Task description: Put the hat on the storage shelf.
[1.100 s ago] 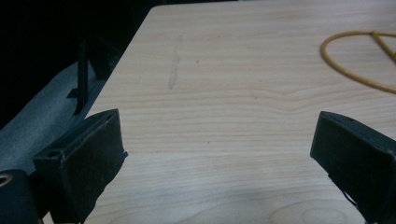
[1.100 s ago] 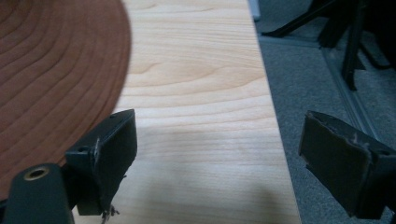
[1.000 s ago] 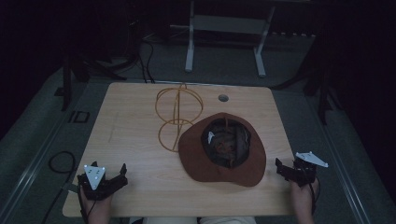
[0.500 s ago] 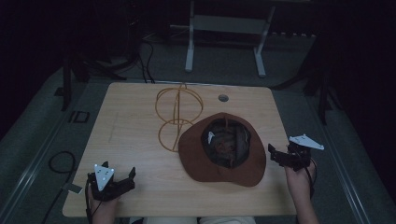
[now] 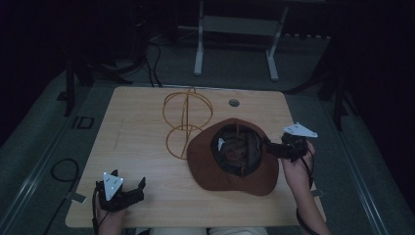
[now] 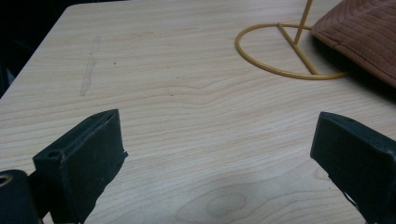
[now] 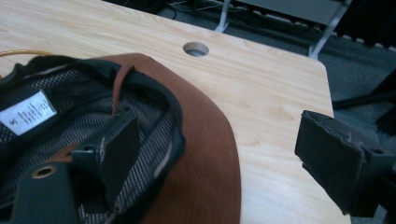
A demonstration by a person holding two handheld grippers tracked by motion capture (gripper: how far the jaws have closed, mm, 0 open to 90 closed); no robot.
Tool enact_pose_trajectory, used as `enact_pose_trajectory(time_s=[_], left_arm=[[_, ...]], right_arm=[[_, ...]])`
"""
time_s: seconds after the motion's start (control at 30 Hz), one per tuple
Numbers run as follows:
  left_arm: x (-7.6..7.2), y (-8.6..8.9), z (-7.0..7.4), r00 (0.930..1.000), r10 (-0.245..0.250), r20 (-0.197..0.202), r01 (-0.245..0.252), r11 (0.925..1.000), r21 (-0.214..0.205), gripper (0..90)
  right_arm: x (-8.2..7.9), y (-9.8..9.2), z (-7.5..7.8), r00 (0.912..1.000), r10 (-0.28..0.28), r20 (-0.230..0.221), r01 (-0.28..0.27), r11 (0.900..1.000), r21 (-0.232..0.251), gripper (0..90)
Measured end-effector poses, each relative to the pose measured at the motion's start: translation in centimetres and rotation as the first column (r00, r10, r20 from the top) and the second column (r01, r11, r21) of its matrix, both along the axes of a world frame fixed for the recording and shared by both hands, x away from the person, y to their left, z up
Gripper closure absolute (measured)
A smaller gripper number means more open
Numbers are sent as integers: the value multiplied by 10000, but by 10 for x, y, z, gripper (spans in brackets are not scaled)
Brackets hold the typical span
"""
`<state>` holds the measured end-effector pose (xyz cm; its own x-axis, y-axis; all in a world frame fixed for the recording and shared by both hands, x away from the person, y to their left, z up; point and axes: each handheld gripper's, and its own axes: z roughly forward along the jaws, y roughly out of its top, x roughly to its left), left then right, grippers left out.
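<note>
A brown brimmed hat (image 5: 230, 169) lies upside down right of the table's middle, showing its dark mesh lining and a white label (image 7: 25, 112). My right gripper (image 5: 272, 148) is open at the hat's right edge. In the right gripper view (image 7: 224, 140) one jaw hangs over the lining and the other over bare table, with the brim (image 7: 205, 154) between them. A gold wire stand (image 5: 187, 116) rises just left of the hat. My left gripper (image 5: 129, 183) is open near the front left edge, with bare wood between its jaws (image 6: 219, 140).
The wooden table (image 5: 142, 127) has a round cable hole (image 5: 234, 103) near its back edge. The stand's ring base (image 6: 285, 51) and the hat's brim (image 6: 364, 32) lie ahead of the left gripper. A white frame (image 5: 235, 44) stands on the floor beyond the table.
My right gripper has moved forward and left from the table's right edge up to the hat's brim. The left gripper has shifted a little to the right along the front edge.
</note>
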<state>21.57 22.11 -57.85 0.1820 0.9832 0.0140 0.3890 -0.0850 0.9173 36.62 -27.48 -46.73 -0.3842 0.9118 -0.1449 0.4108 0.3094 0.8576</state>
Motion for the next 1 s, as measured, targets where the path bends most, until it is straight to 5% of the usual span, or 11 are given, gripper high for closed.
enact_pose_trajectory(time_s=[0.17,0.33,0.4,0.53,0.63,0.8,1.0], left_arm=[[0,0,0,10000,-60,-53,60,10000,-42,31],[0,-1,0,9999,-10,-118,9,10000,-20,31],[0,-1,0,9997,123,-214,-123,9999,18,31],[0,2,0,9993,293,-243,-294,9996,-35,31],[0,1,0,9991,311,-291,-312,9995,-42,31],[1,1,-1,9991,144,-387,-152,9996,-218,31],[1,-1,-2,9988,56,-478,-65,9998,-199,31]], right_arm=[[20,16,-4,9968,251,-760,-226,9992,327,151],[40,27,-15,9811,797,-1762,-668,9947,783,121],[46,31,-20,9824,515,-1794,-426,9977,527,119],[61,36,-32,9714,100,-2372,-43,9997,247,133],[68,37,-39,9704,-159,-2411,124,9998,-162,258],[75,38,-49,9590,-372,-2809,322,9992,-225,312],[76,48,-62,9562,-596,-2865,332,9948,-960,417]])
